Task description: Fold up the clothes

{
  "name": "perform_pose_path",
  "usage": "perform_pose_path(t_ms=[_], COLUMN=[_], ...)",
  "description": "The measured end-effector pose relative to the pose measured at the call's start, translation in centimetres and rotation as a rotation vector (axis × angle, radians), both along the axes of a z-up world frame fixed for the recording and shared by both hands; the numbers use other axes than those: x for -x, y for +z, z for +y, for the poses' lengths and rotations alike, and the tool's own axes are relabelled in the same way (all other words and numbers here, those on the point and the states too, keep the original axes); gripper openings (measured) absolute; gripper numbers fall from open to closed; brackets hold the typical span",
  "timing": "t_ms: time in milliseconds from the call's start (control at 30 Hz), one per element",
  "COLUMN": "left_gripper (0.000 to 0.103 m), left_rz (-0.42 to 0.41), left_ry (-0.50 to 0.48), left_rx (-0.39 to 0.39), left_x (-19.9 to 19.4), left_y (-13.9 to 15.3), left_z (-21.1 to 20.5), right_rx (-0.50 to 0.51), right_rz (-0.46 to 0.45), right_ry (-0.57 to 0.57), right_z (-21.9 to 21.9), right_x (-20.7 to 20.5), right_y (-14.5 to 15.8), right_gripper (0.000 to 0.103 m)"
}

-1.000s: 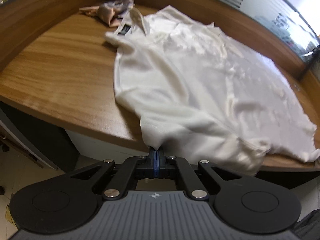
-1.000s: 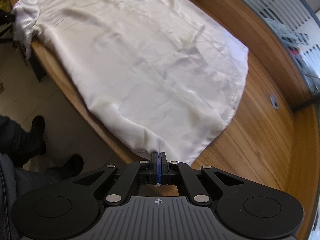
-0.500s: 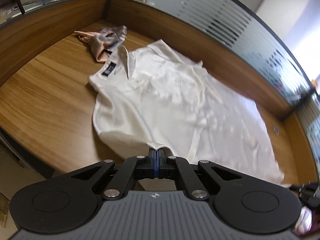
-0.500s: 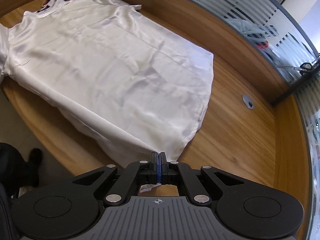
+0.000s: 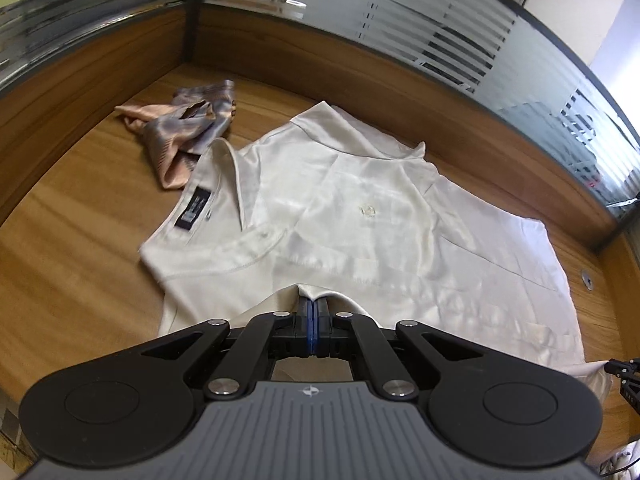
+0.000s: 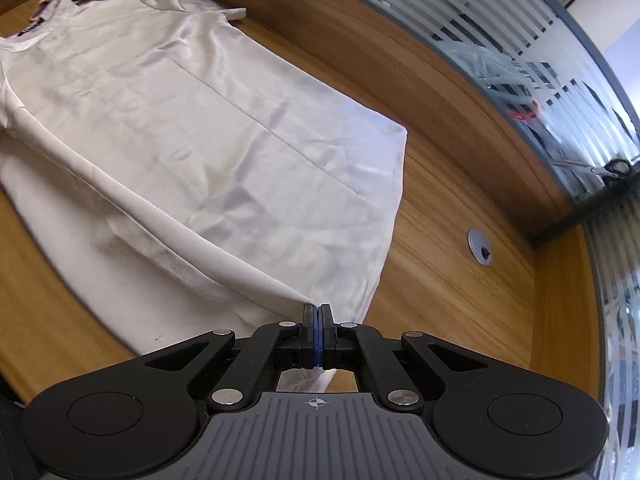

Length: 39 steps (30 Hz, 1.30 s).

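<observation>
Bright daylight glares off the satin shirt; fisheye bends the edges, with slight motion blur.

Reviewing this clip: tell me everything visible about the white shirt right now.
The white shirt looks like satin: glossy, lightly creased, with a collar, a dark neck label and a small chest emblem. It lies spread on the wooden desk, its near long edge lifted toward the middle. The left gripper is shut on a sleeve-side edge, the right gripper on the hem corner. A crumpled patterned cloth lies at its collar.

Carried inward over the wooden counter: near edge of the white satin collared shirt, no longer overhanging, now doubled over itself.
</observation>
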<state>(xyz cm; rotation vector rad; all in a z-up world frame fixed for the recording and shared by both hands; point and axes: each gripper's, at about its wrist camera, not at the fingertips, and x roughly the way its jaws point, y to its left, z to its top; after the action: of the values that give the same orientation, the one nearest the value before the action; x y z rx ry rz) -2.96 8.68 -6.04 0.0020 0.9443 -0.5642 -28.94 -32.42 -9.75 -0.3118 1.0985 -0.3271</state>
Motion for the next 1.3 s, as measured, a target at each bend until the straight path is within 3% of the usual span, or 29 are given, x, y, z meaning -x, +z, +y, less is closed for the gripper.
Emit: perform_pose_path(t_ms=[433, 1167, 1233, 1300], left_gripper=[0.0, 0.0, 0.002, 0.023], left_rz=[0.005, 0.073, 0.083, 0.097], left_ry=[-0.057, -0.067, -0.063, -0.062], left_rx=[-0.06, -0.131, -0.142, -0.143], left_x=[-5.8, -12.4, -12.8, -13.2], left_y=[-0.8, -4.7, -5.0, -5.1], left_z=[-3.9, -9.3, -9.6, -9.8], right_rx=[0.0, -0.032, -0.035, -0.04], right_rz=[0.106, 0.227, 0.233, 0.227], right_ry=[-0.005, 0.011, 0.013, 0.004], right_z=[-2.7, -6.0, -6.1, -6.3], right_x=[-5.5, -10.4, -10.7, -10.8], right_y=[-2.4, -4.4, -4.5, -4.3], right_gripper=[0.002, 0.003, 0.005, 0.007])
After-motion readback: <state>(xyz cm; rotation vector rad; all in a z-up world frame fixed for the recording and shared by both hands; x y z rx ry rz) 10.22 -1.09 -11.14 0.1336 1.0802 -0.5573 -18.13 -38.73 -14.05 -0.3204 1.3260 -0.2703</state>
